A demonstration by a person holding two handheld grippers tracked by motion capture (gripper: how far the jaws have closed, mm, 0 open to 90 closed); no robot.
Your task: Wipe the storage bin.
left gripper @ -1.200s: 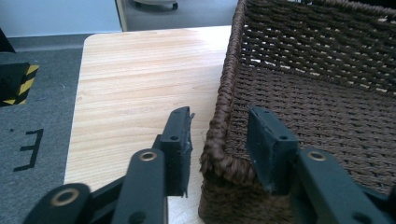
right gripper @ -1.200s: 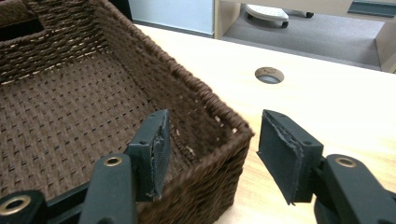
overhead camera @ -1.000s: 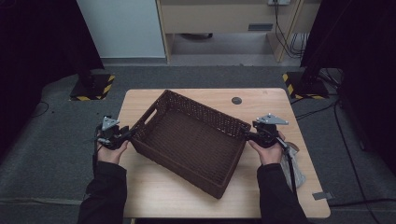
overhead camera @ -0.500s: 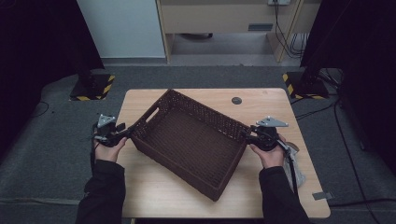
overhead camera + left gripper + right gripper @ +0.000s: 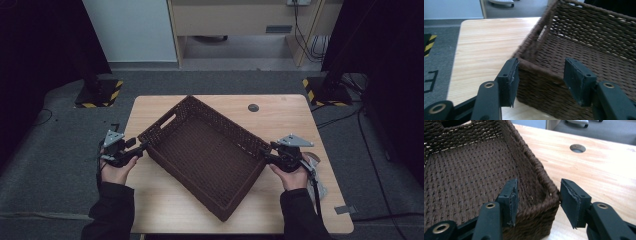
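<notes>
A person stands at the near edge of a pale wooden tabletop (image 5: 300, 125) with a hand-held gripper in each hand, an empty dark woven basket (image 5: 205, 150) lying skewed between them; its long axis runs from the far left to the near right, so that one corner points at each hand. At left, the left hand-held gripper (image 5: 142, 146) meets the basket's left corner; in the left gripper view that corner (image 5: 524, 61) sits between the two black jaws, which have just been opening and now stand wide, with the left pad close beside the weave and the right pad hanging clear above the basket floor, so nothing is gripped; the cut-out handle (image 5: 168, 121) of the short wall lies just beyond, farther up the tabletop. At right, the right hand-held gripper (image 5: 265, 154) straddles the opposite corner; in the right gripper view the rim (image 5: 549, 188) runs between the pads, the right pad appears to brush its outside and the left pad stands off inside, so the jaws are open and hold nothing; a round hole (image 5: 577, 148) in the tabletop lies beyond. Both hands look about equally near, each with its own corner directly ahead of its jaws; any lift or turn, one judges, would depend on both closing on those diagonal corners together.
</notes>
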